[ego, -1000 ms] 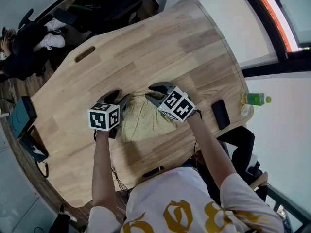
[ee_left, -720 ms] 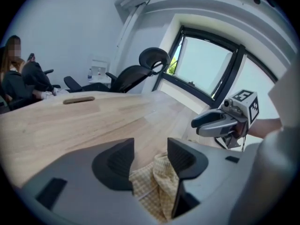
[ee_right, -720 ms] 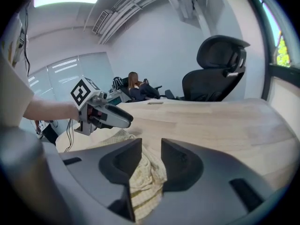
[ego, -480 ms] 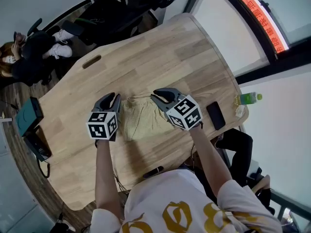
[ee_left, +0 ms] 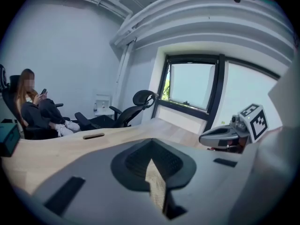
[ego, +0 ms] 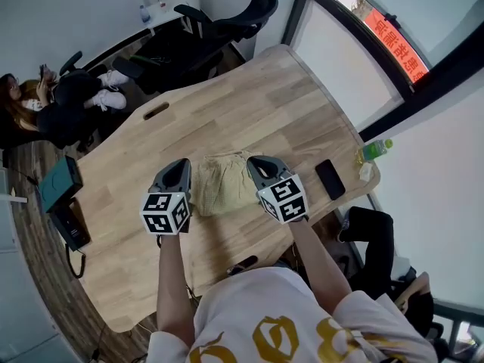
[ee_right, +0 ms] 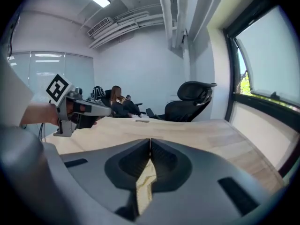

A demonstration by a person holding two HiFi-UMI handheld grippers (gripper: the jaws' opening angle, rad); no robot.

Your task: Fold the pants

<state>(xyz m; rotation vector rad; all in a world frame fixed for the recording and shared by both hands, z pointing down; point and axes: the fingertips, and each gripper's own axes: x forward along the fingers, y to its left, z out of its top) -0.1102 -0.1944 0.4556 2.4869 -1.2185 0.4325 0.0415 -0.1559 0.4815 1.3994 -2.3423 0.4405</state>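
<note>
The beige pants (ego: 223,181) lie folded into a small flat rectangle on the wooden table (ego: 249,104). My left gripper (ego: 182,165) hovers above their left edge, and my right gripper (ego: 258,162) hovers above their right edge. Both are lifted off the cloth. In the left gripper view the jaws (ee_left: 151,159) meet at the tips with nothing pinched, and the right gripper (ee_left: 225,132) shows at the right. The right gripper view shows its jaws (ee_right: 149,146) closed and empty too, with the left gripper (ee_right: 93,108) at the left. A beige surface shows below through each gap.
A black phone (ego: 330,179) and a green bottle (ego: 374,150) are near the table's right edge. A teal box (ego: 60,184) and a desk phone (ego: 72,225) are off the left edge. Office chairs (ego: 219,25) and a seated person (ego: 45,104) lie beyond the far side.
Both grippers have risen off the pants and their jaws have gone from open to shut. The pants stay flat on the table.
</note>
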